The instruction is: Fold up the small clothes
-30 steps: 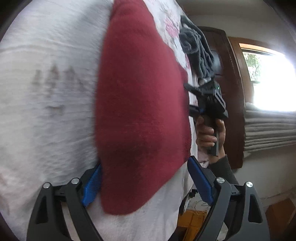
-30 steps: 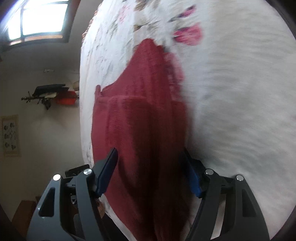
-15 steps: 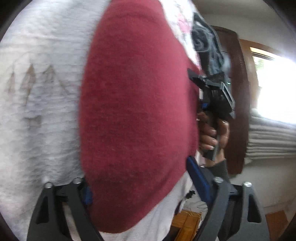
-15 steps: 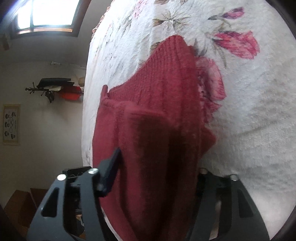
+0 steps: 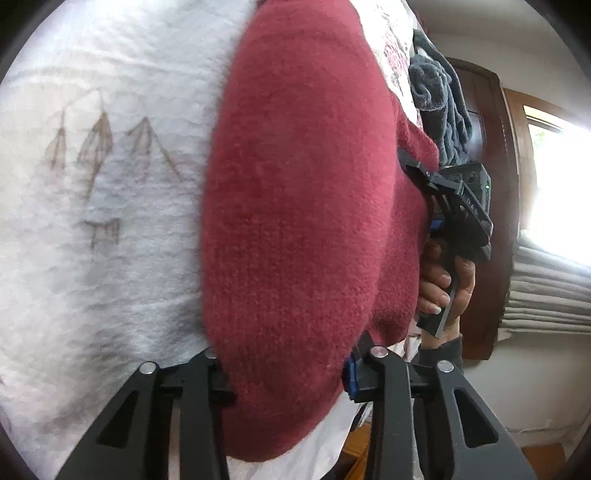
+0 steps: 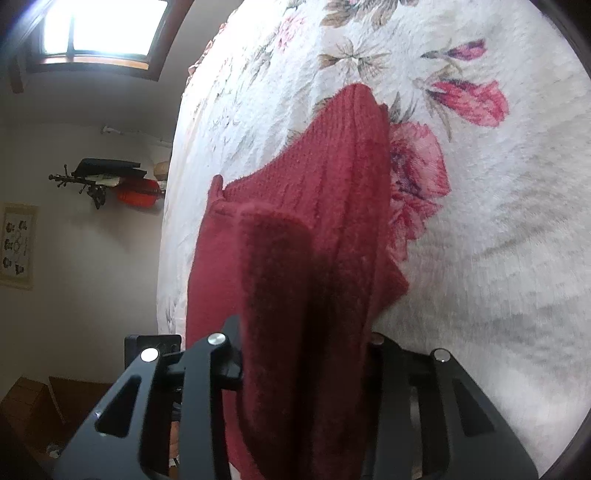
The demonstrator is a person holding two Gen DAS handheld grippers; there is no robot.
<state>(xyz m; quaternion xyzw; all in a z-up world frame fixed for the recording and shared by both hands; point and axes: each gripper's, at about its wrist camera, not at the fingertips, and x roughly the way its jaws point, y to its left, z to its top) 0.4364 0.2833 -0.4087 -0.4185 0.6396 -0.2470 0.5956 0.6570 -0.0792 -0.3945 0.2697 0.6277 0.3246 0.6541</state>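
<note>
A dark red knitted garment point(image 5: 303, 221) lies on the white flowered bedspread point(image 5: 92, 258) and fills the middle of both views. My left gripper point(image 5: 284, 369) is shut on its near edge, and the cloth bulges up over the fingers. In the right wrist view the same red garment point(image 6: 317, 236) is doubled into a thick fold, with my right gripper point(image 6: 303, 339) shut on that fold. A ribbed end of it points away across the bed. The pads of both grippers are mostly hidden by cloth.
A hand point(image 5: 439, 280) holds the right gripper's black body point(image 5: 461, 199) at the garment's far side. A grey fleecy cloth point(image 5: 439, 99) lies beyond it on the bed. The bed's edge point(image 6: 166, 229) drops to the floor beside a wall, a coat rack point(image 6: 99, 177) and a window point(image 6: 99, 26).
Both grippers went from wide open around the garment to shut on it. The cloth now bunches higher between the fingers, and the blue pads have mostly vanished into it.
</note>
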